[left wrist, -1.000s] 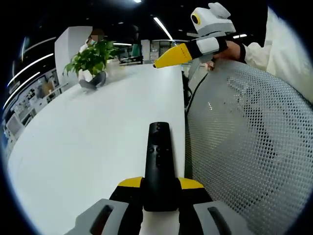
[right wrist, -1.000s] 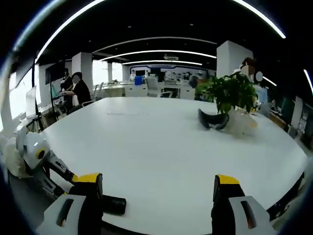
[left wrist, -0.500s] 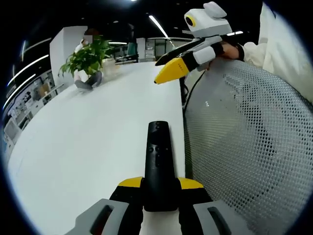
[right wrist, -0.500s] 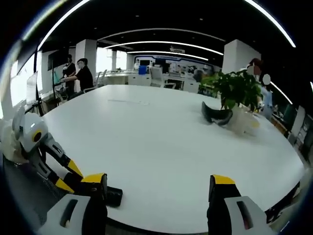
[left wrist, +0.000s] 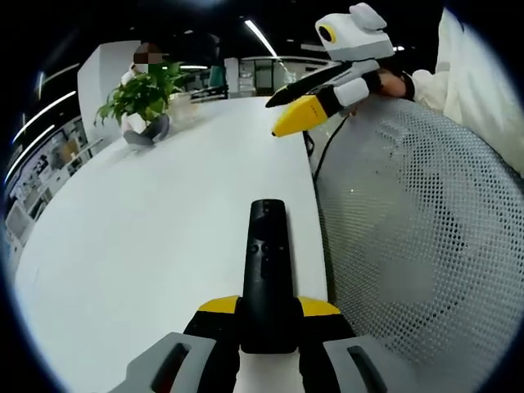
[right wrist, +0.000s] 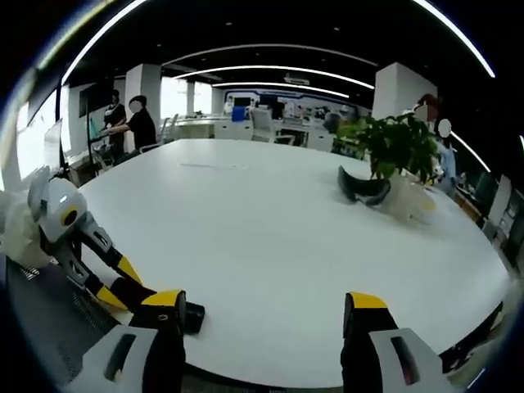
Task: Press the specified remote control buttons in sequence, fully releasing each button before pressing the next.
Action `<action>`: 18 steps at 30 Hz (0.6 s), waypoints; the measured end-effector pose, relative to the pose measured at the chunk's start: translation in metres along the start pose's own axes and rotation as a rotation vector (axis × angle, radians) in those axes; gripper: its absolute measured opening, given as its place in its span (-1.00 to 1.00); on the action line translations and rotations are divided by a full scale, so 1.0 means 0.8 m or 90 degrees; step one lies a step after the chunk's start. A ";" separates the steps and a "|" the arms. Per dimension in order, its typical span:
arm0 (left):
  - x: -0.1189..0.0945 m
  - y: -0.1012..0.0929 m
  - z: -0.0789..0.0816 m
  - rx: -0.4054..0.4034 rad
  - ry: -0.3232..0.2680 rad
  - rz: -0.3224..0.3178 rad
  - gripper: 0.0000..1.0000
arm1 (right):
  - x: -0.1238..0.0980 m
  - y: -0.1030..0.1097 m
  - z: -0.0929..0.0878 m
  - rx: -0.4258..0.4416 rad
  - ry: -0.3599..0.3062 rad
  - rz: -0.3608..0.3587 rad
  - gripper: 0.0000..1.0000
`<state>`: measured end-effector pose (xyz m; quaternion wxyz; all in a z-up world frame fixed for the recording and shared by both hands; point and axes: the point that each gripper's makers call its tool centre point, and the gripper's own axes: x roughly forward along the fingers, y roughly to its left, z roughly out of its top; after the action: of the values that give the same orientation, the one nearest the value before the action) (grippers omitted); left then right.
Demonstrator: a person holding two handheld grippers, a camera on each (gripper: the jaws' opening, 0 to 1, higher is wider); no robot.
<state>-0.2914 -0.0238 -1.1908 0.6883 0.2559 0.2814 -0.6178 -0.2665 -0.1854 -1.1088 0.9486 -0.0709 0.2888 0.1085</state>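
A slim black remote control (left wrist: 266,266) points away over the white table (left wrist: 164,213), button face up. My left gripper (left wrist: 268,311) is shut on its near end. The right gripper (left wrist: 293,105) hovers beyond the remote's far end at the upper right, yellow-tipped jaws apart, held by a person's hand (left wrist: 393,82). In the right gripper view my right gripper (right wrist: 264,315) stands open above the table edge (right wrist: 270,221) with nothing between its jaws. There the left gripper (right wrist: 131,286) reaches in from the left, and the remote's tip (right wrist: 193,316) shows beside my left jaw.
A mesh chair back (left wrist: 409,246) stands along the table's right edge. A potted plant (right wrist: 393,143) and a dark curved object (right wrist: 360,190) sit at the table's far side. People (right wrist: 135,131) sit at desks beyond the table.
The right gripper has dipped lower and drawn nearer the remote's far end, its jaws a little closer together. The remote stays gripped in the left jaws.
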 end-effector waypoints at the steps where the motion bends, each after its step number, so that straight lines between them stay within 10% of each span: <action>1: 0.000 0.002 0.000 0.001 0.002 0.001 -0.50 | 0.000 0.000 0.000 0.000 0.001 0.000 0.56; 18: -0.013 0.040 -0.011 -0.015 0.025 0.021 -0.51 | 0.002 0.002 -0.005 -0.002 0.018 0.005 0.49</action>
<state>-0.2612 -0.0073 -1.1896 0.6958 0.2648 0.2976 -0.5976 -0.2679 -0.1845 -1.1134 0.9438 -0.0727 0.3024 0.1118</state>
